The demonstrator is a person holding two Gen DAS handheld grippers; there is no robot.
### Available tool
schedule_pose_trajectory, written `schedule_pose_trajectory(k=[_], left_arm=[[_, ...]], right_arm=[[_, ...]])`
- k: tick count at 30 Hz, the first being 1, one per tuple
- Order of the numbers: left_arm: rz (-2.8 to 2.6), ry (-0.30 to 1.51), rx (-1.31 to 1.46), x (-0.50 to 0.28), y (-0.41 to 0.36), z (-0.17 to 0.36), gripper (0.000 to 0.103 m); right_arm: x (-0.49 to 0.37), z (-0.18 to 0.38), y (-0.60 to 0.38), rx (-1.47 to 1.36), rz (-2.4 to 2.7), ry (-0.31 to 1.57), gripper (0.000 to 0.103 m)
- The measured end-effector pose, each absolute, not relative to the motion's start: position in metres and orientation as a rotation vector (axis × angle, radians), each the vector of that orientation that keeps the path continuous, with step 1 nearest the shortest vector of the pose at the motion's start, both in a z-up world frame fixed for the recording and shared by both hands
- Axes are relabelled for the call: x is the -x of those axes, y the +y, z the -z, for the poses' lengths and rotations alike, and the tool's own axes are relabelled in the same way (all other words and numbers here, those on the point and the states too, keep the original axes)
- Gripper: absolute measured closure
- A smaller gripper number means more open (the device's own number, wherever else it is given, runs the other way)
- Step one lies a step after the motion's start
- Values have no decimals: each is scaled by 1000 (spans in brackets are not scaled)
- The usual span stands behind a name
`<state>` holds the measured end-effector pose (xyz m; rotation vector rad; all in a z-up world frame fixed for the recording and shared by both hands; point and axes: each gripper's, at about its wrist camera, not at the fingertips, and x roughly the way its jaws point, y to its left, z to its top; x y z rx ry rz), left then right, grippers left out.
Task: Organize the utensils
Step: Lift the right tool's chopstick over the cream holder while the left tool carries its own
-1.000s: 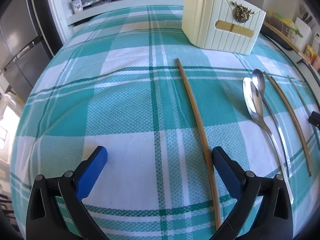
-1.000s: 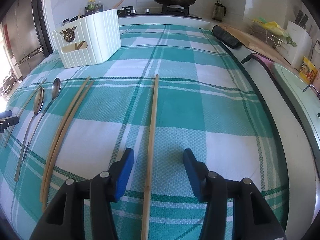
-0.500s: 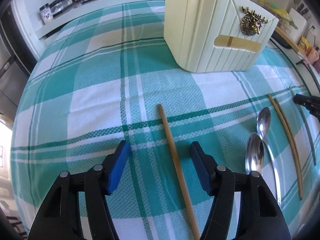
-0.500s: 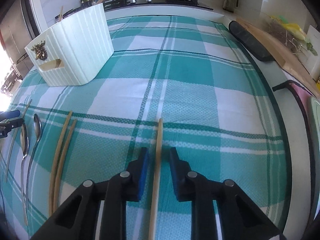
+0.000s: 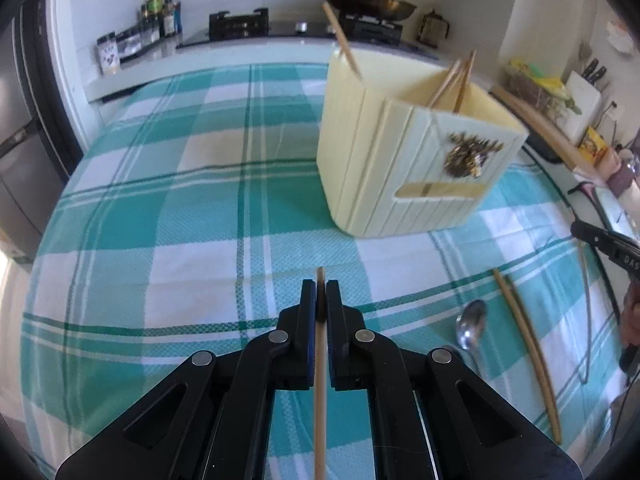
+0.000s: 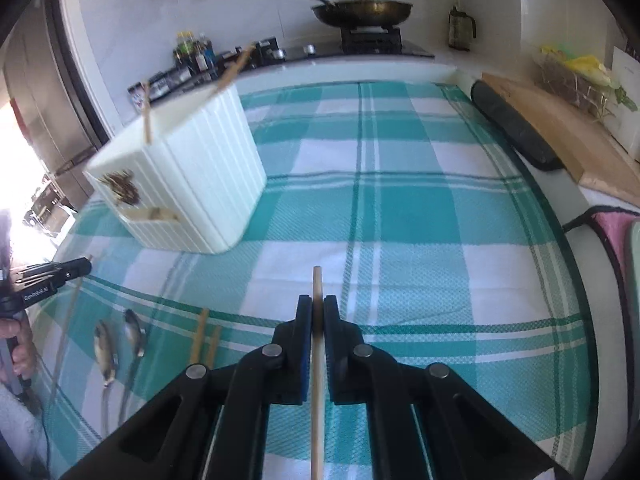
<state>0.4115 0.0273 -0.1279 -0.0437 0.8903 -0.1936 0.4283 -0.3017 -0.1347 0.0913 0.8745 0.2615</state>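
My left gripper [image 5: 320, 290] is shut on a wooden chopstick [image 5: 320, 380] whose tip pokes out past the pads, lifted above the teal checked cloth. My right gripper [image 6: 317, 306] is likewise shut on another wooden chopstick [image 6: 317, 400]. The cream ribbed utensil holder [image 5: 400, 160] stands ahead and to the right of the left gripper, with several chopsticks leaning inside; in the right wrist view the holder [image 6: 192, 184] is ahead to the left. Two spoons [image 6: 120, 340] and a pair of chopsticks [image 6: 204, 336] lie on the cloth between the grippers.
The table's checked cloth [image 6: 400, 220] ends at a white counter edge behind. A stove with a lidded pan [image 6: 360, 10] sits at the back. On the right are a dark roll [image 6: 512, 128], a wooden board [image 6: 560, 132] and a pink item [image 6: 616, 236].
Both grippers closed on their chopsticks and rose from the cloth, moving forward toward the holder, which now looks nearer and larger.
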Motion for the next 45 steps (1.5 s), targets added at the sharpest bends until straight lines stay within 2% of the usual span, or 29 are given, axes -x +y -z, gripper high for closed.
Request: schedule_pose_trajectory(k=[7, 13, 17, 24, 33, 45], left_arm=[[265, 692, 57, -352, 31, 45, 100], [287, 587, 82, -317, 40, 6, 100], [273, 563, 58, -305, 42, -4, 100], [260, 564, 67, -297, 50, -3, 100], [263, 550, 72, -299, 50, -15, 100], [257, 322, 128, -338, 49, -116, 100]], right_arm=[[-370, 52, -298, -112, -353, 678, 97], [-328, 8, -291, -102, -412, 579, 97], [-315, -8, -292, -155, -468, 543, 97], [-313, -11, -299, -158, -438, 627, 97], [-306, -29, -293, -98, -414, 554, 97], [-358, -103, -276, -98, -398, 335, 97]])
